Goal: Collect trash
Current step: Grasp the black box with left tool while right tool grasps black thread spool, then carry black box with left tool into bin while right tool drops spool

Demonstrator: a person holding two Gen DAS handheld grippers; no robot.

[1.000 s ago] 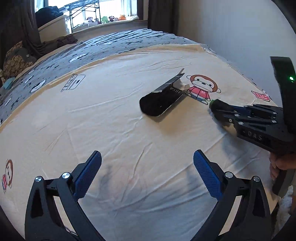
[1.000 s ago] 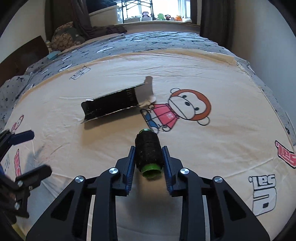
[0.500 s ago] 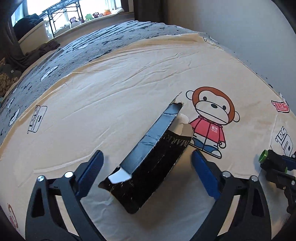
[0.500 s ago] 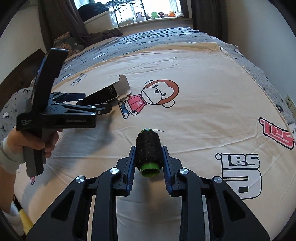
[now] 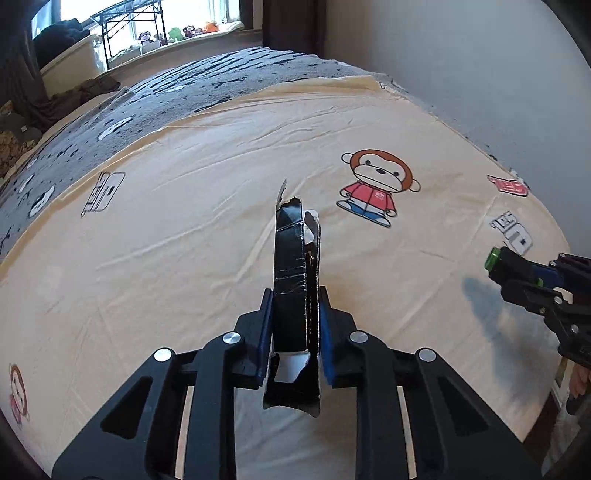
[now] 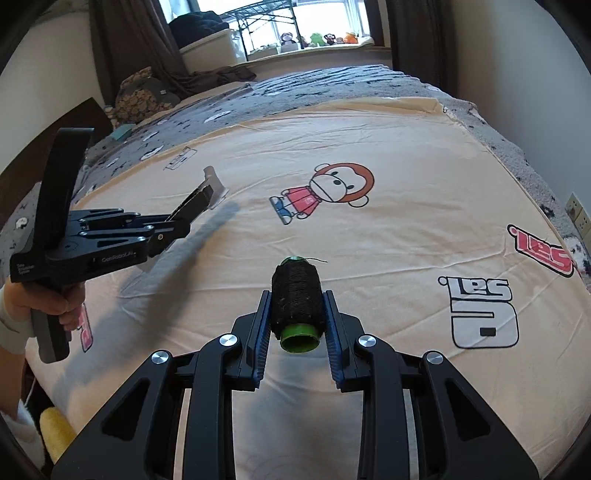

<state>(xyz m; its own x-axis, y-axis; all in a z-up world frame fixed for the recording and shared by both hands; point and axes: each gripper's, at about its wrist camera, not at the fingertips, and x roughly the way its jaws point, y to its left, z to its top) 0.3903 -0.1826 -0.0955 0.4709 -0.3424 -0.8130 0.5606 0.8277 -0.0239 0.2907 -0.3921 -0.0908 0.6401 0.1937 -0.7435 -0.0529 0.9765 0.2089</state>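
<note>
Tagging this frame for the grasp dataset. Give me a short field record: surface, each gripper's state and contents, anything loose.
surface: cream bedsheet with cartoon monkey print
left gripper: shut on flattened black carton, carton held edge-up, lifted off the sheet
right gripper: shut on black thread spool with green core
loose trash on sheet: none visible
background: grey blanket at far end of bed, soft toys on the windowsill

A cream bed sheet (image 6: 388, 236) printed with a cartoon monkey (image 6: 325, 192) covers the near bed. A grey patterned blanket (image 6: 295, 92) lies at its far end. Small plush toys (image 6: 317, 38) line the far windowsill, right of a metal rack (image 6: 258, 22).
</note>
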